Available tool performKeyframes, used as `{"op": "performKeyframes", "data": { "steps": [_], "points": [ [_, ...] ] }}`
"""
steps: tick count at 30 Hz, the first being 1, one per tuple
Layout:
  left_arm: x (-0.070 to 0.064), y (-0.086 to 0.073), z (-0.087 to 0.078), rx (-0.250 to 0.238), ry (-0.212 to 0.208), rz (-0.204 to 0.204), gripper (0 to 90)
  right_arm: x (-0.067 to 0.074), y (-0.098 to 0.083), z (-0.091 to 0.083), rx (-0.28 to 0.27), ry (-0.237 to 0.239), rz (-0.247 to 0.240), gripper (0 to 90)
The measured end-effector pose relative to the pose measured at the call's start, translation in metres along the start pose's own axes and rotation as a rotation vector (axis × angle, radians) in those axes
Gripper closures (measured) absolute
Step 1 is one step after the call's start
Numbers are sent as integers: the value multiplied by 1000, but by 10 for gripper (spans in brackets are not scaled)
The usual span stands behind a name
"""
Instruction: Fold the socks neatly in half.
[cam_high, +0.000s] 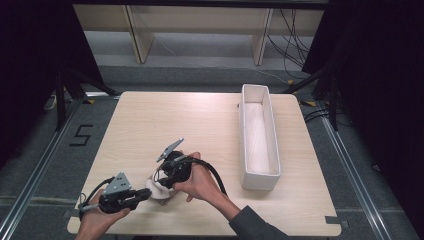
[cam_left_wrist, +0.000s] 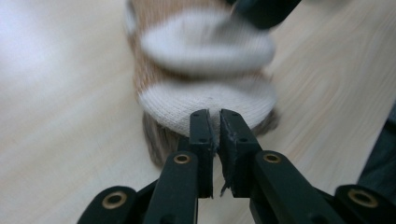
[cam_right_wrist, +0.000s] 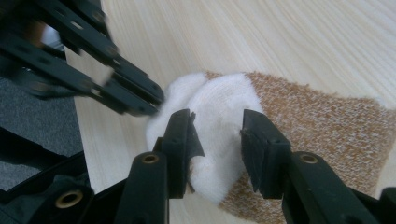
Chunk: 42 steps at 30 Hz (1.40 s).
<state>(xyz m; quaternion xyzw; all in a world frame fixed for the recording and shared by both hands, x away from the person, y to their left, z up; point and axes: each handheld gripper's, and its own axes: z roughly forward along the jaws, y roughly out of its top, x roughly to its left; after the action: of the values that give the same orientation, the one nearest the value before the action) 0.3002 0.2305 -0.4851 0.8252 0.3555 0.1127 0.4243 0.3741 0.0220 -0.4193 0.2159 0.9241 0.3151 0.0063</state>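
Left gripper (cam_left_wrist: 214, 122) is pinching the sock (cam_left_wrist: 205, 100) at its white toe, lower middle of frame. Right gripper (cam_right_wrist: 219, 135) hangs open over it. Looks soft, floppy and light, so probably grab the thick toe edge.

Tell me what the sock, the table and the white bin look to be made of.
Sock: knitted fabric, matte and fuzzy; a speckled brown body with white toe and heel, its stitch texture plain up close.
Table: wood or a wood-look laminate, pale and smooth, with fine grain lines and a soft sheen.
Bin: thin, stiff, plain white walls, matte; plastic or cardboard, I cannot tell which.
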Motion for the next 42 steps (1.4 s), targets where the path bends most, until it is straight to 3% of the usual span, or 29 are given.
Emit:
{"op": "performKeyframes", "data": {
  "steps": [4, 8, 9, 11, 14, 16, 17, 18, 19, 21, 24, 25, 27, 29, 30, 31, 33, 35, 36, 37, 38, 39, 40, 42],
  "points": [
    [5, -4, -1, 21, -1, -5, 827, 2, -2, 4, 9, 4, -8, 616],
    [5, -4, 0, -7, 3, -19, 824, 8, -3, 16, 33, -2, -51, 605],
    [6, -4, -1, 13, 10, -1, 824, 9, -3, 21, 54, -23, -59, 630],
    [6, -4, -1, 15, 14, 1, 823, 10, -5, 28, 76, -35, -82, 782],
    [5, -4, 0, 14, 14, -3, 824, 10, -4, 30, 76, -39, -96, 834],
    [6, -4, 0, 20, 19, 6, 825, 12, 1, 22, 47, -32, -99, 842],
    [5, -4, 1, 25, 21, 1, 827, 15, 7, 10, 19, 0, -72, 843],
    [5, -4, 1, 25, 21, 1, 827, 15, 7, 10, 19, 0, -72, 843],
    [4, -4, 2, 13, 21, -8, 828, 15, 16, -3, -32, -23, -79, 842],
    [4, -3, 2, 15, 17, -5, 829, 17, 20, -6, -37, -18, -84, 841],
    [5, -4, 2, 22, 25, -2, 829, 19, 16, 4, -5, -17, -105, 837],
    [4, -4, 2, 18, 20, -2, 829, 22, 12, 12, 26, -9, -94, 836],
    [5, -4, 1, 34, 30, 6, 828, 27, 4, 30, 65, -8, -125, 830],
    [6, -7, 0, 23, 37, -11, 822, 30, -1, 40, 64, -10, -114, 810],
    [7, -7, -2, 24, 42, -9, 819, 31, -1, 39, 65, -6, -89, 798],
    [9, -7, -4, 20, 49, -3, 819, 29, 0, 38, 57, 2, -112, 779],
    [14, -7, -10, 29, 67, 6, 819, 28, 1, 34, 46, 3, -100, 745],
    [16, -7, -13, 21, 58, -6, 819, 27, 1, 32, 40, 6, -101, 726],
    [17, -8, -15, -10, 63, -30, 818, 27, 2, 27, 26, 17, -74, 701],
    [19, -7, -18, -1, 66, -22, 816, 24, 3, 18, -10, 44, -42, 690],
    [17, -7, -17, -28, 69, -53, 815, 21, 4, 13, -27, 52, -38, 685],
    [20, -5, -21, -12, 64, -27, 814, 20, 5, 7, -40, 47, -25, 685],
    [17, -3, -20, -49, 67, -56, 810, 13, 6, -9, -67, 22, -12, 687],
    [13, 3, -22, -63, 64, -44, 810, 10, 6, -14, -69, 25, 6, 696]
  ]
}}
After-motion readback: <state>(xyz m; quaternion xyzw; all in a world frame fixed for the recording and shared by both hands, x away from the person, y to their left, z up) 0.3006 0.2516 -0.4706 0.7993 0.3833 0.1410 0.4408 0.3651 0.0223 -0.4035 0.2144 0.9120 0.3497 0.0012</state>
